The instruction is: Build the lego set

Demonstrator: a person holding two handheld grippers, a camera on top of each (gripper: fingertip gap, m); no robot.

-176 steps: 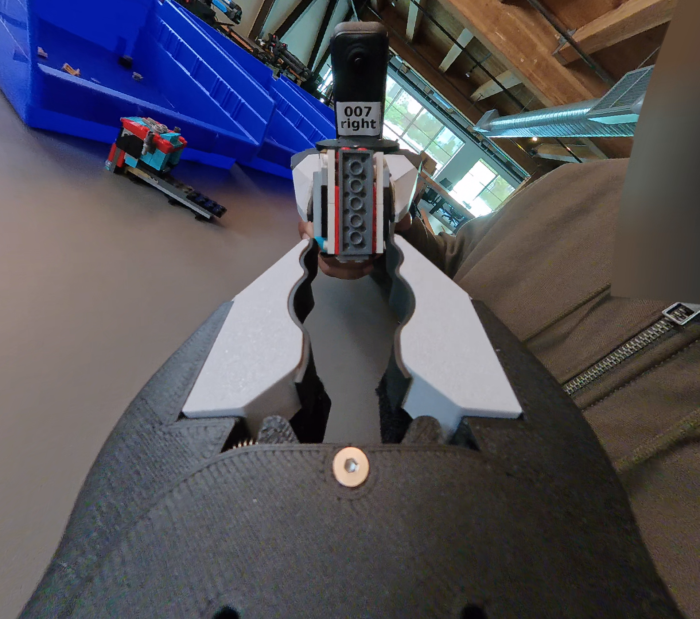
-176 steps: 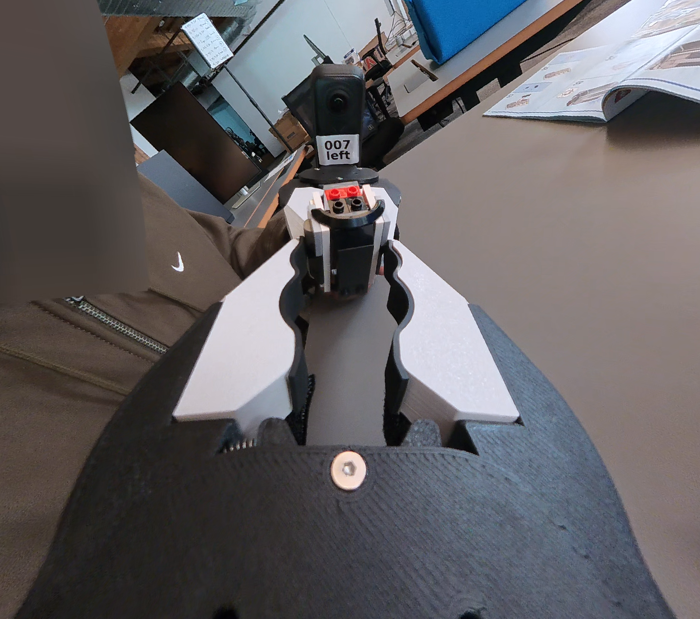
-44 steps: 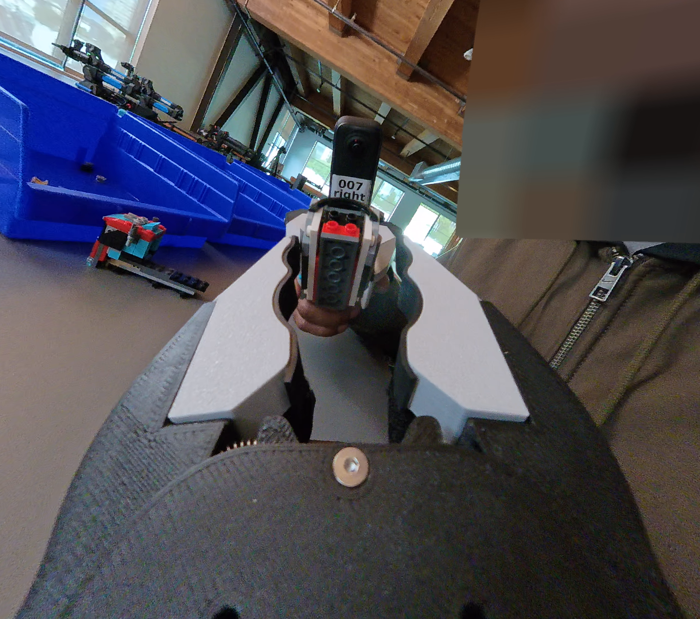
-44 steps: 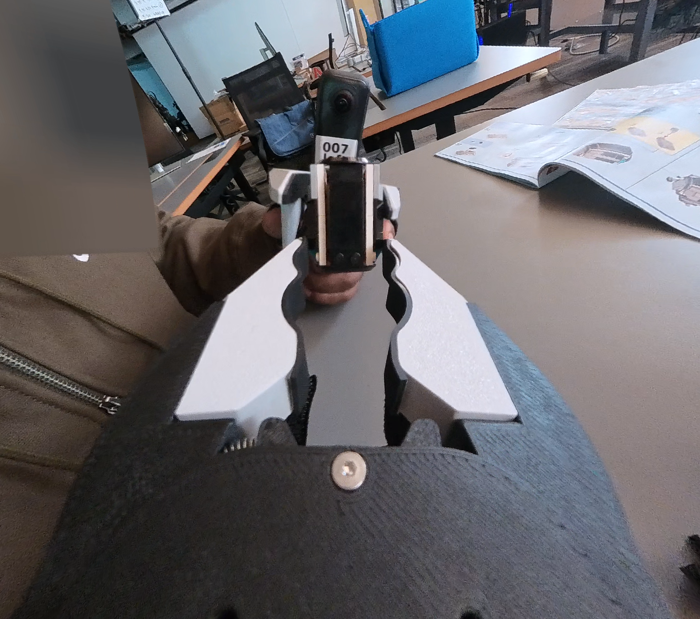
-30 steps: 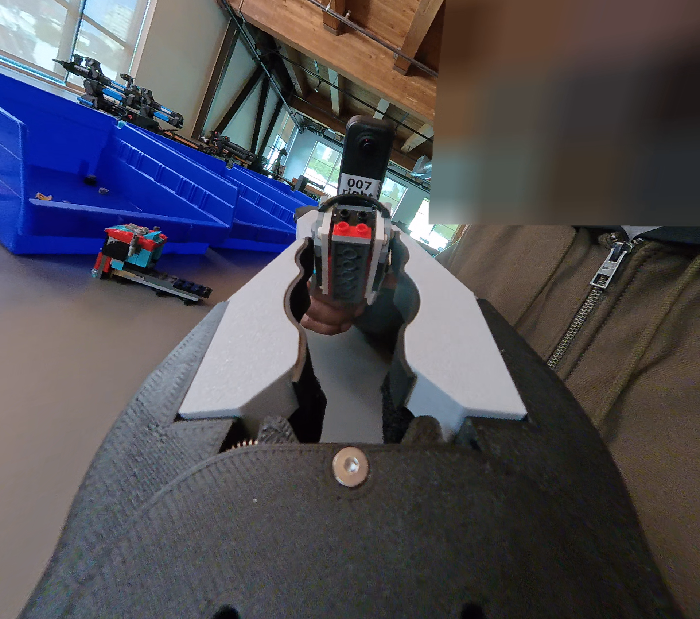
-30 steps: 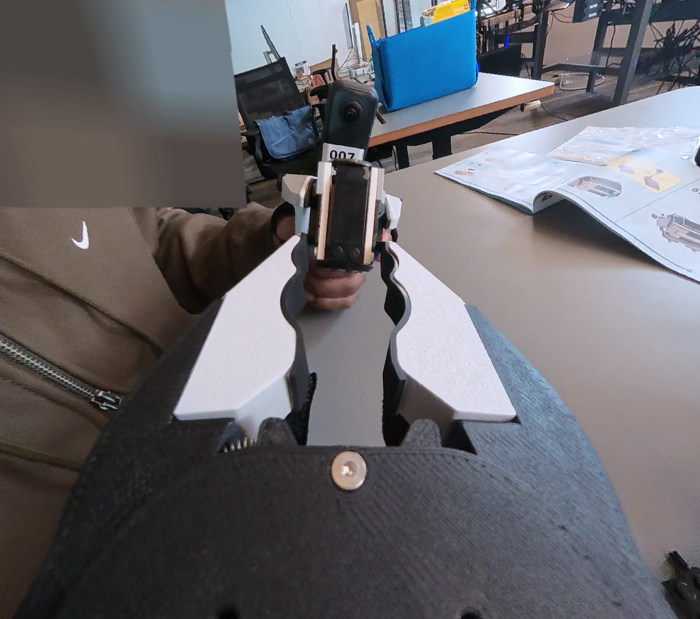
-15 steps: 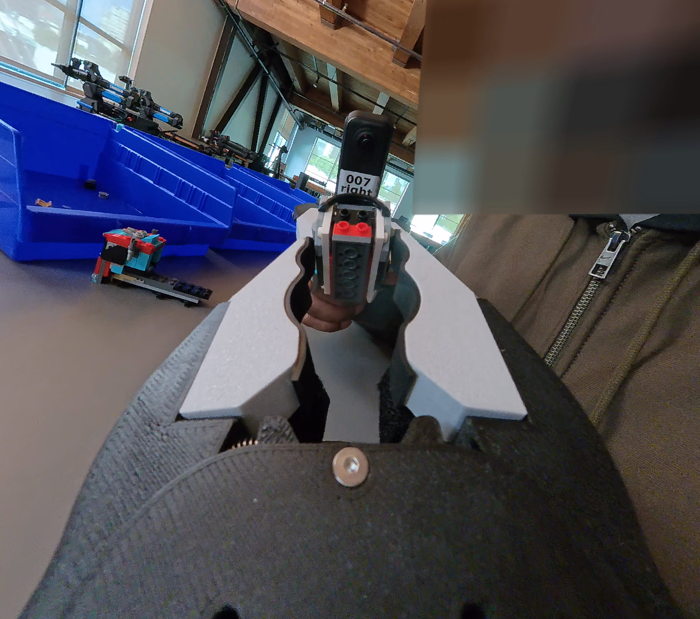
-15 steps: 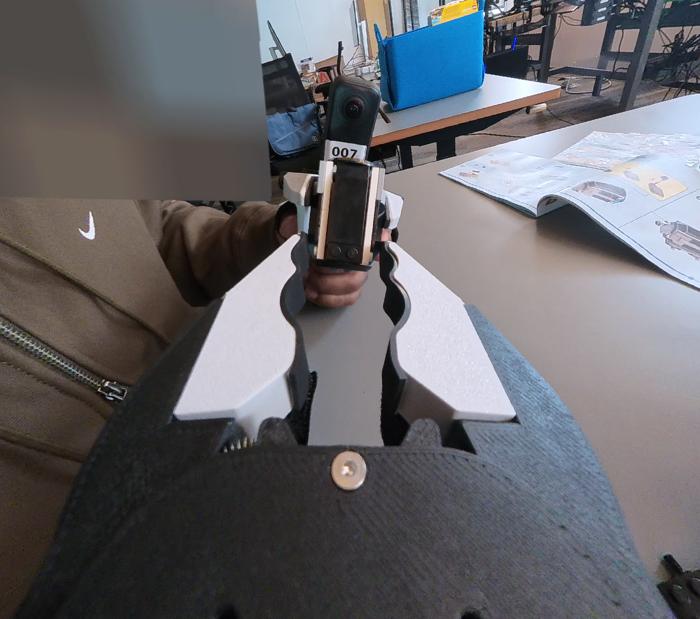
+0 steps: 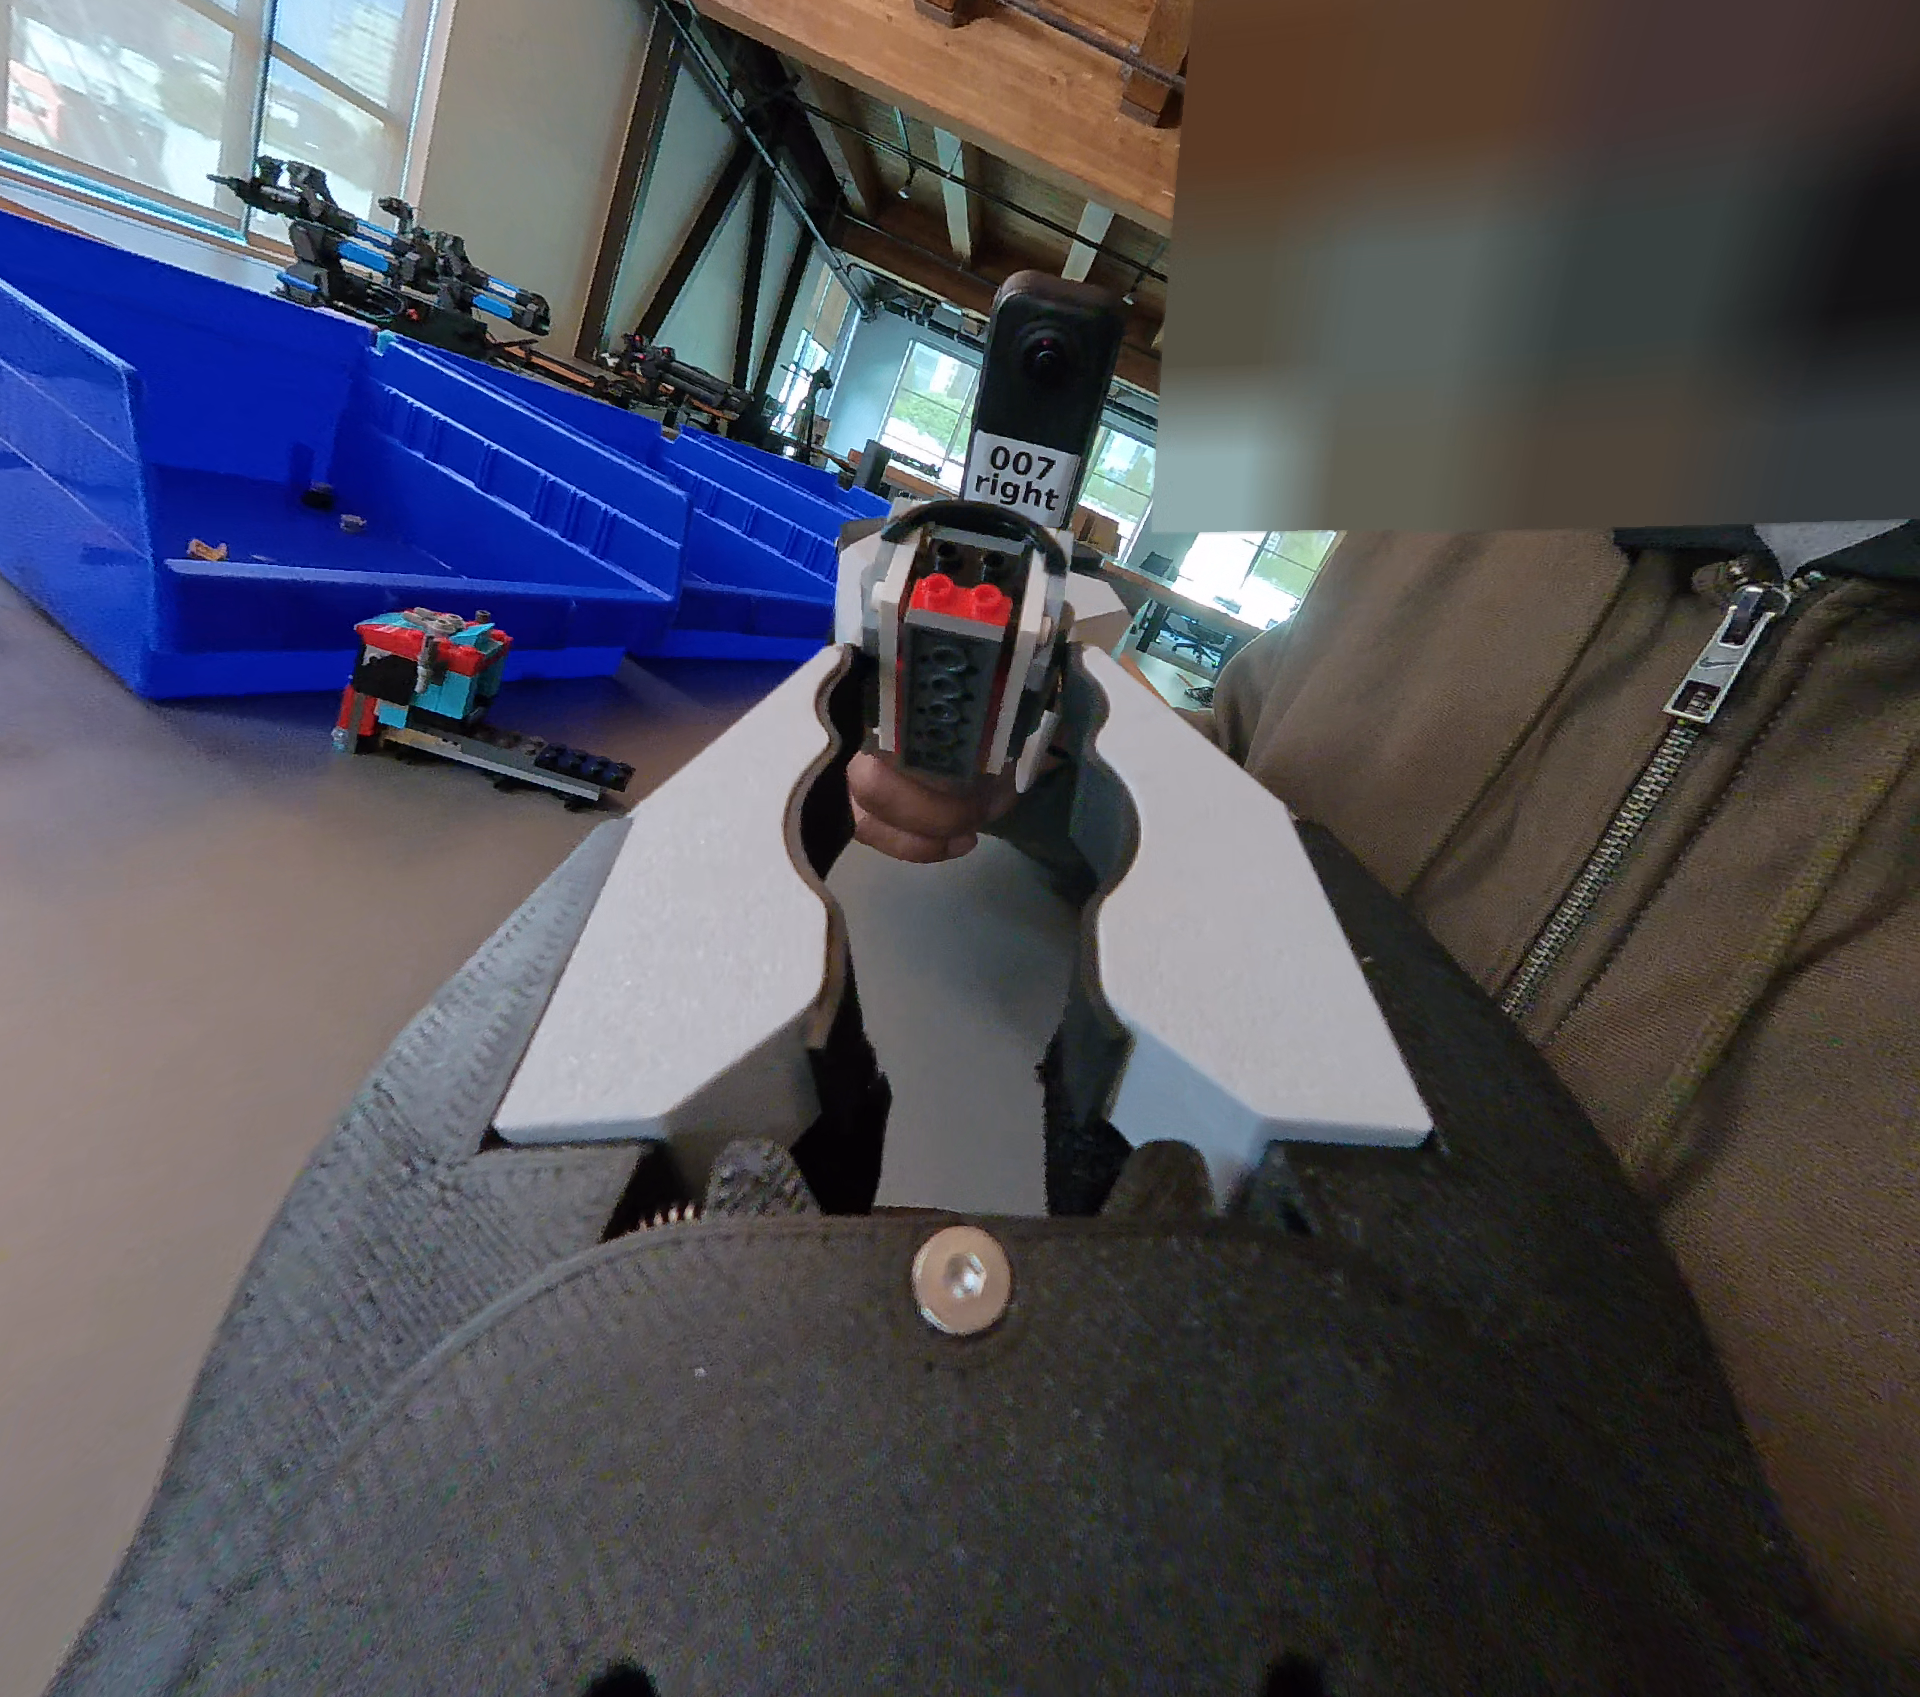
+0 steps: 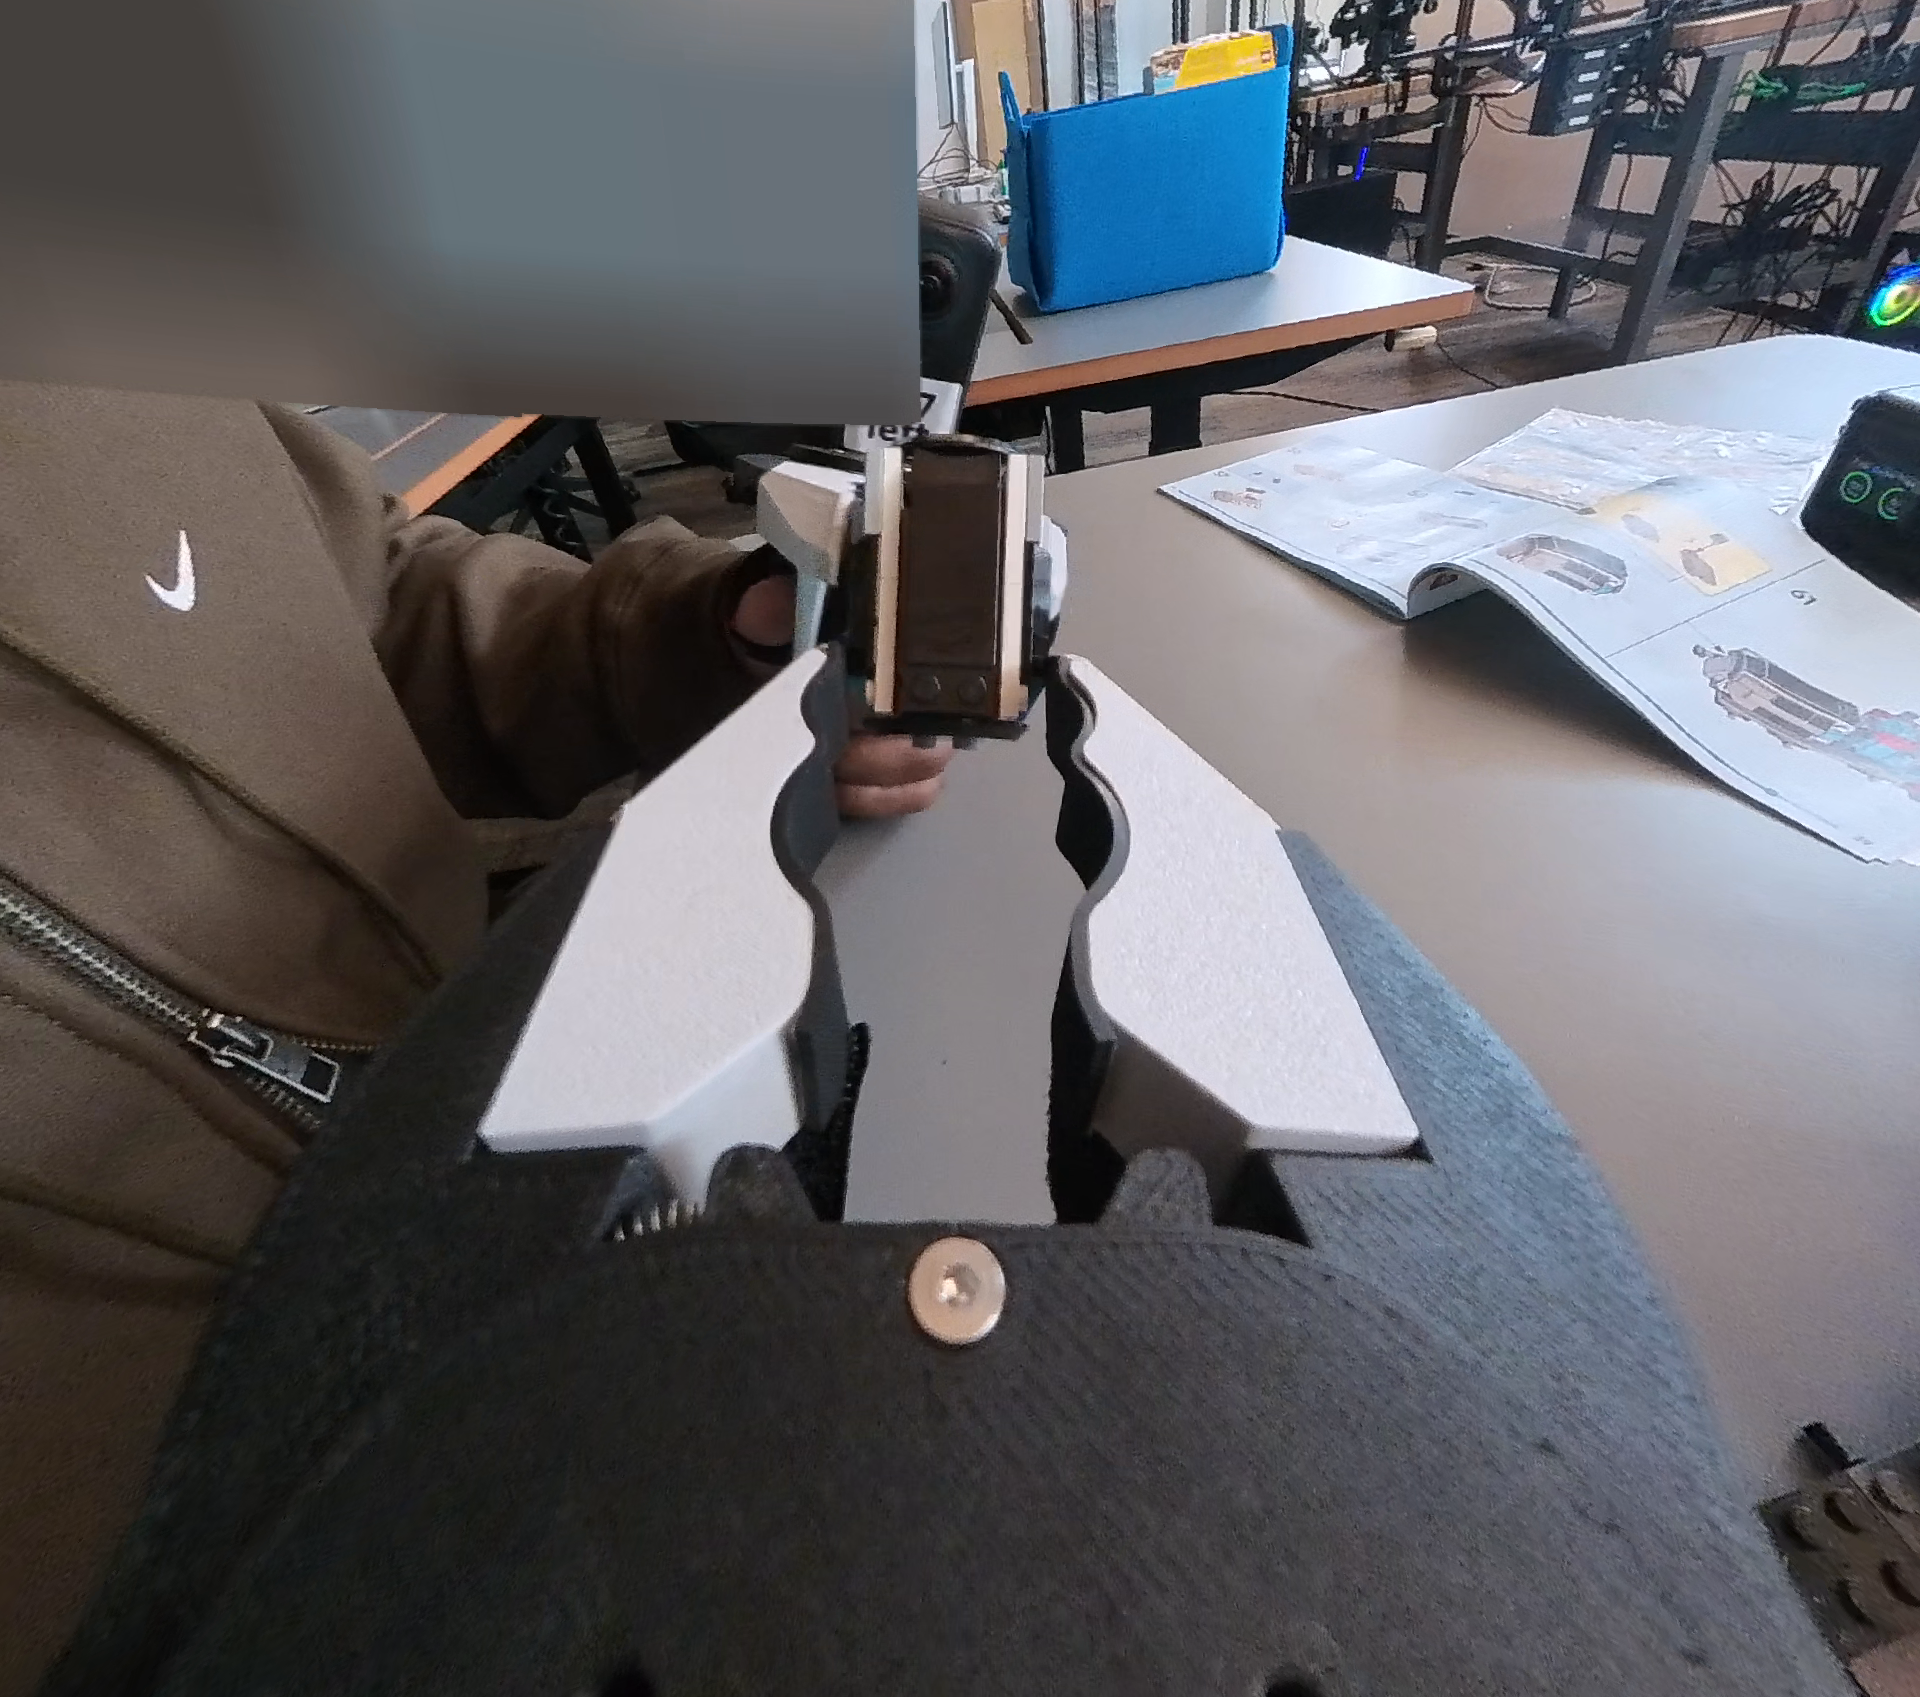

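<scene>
A small brick assembly [image 9: 951,671], with white sides, a dark grey studded face and a red brick on top, hangs above the table between my two grippers, which face each other. My left gripper [image 9: 956,676] is shut on its near end. My right gripper [image 10: 945,686] is shut on the other end, where the assembly [image 10: 951,598] shows a dark brown face between white plates. The right gripper's white fingers [image 9: 1086,608] show behind the assembly in the left wrist view. The left gripper's white fingers [image 10: 805,525] show behind it in the right wrist view.
Blue bins [image 9: 416,504] stand at the back left, with a partly built brick model [image 9: 436,681] on the table before them. An open instruction booklet [image 10: 1558,577], a black device [image 10: 1870,494] and a dark brick plate [image 10: 1849,1543] lie to the right. A person's olive jacket [image 9: 1558,816] is close. Left and right tips are no more than a few centimetres apart.
My left gripper's fingers have narrowed onto the assembly; half a second ago they stood a little wider around it. Both grippers have turned slightly with the assembly; the right grip is unchanged.
</scene>
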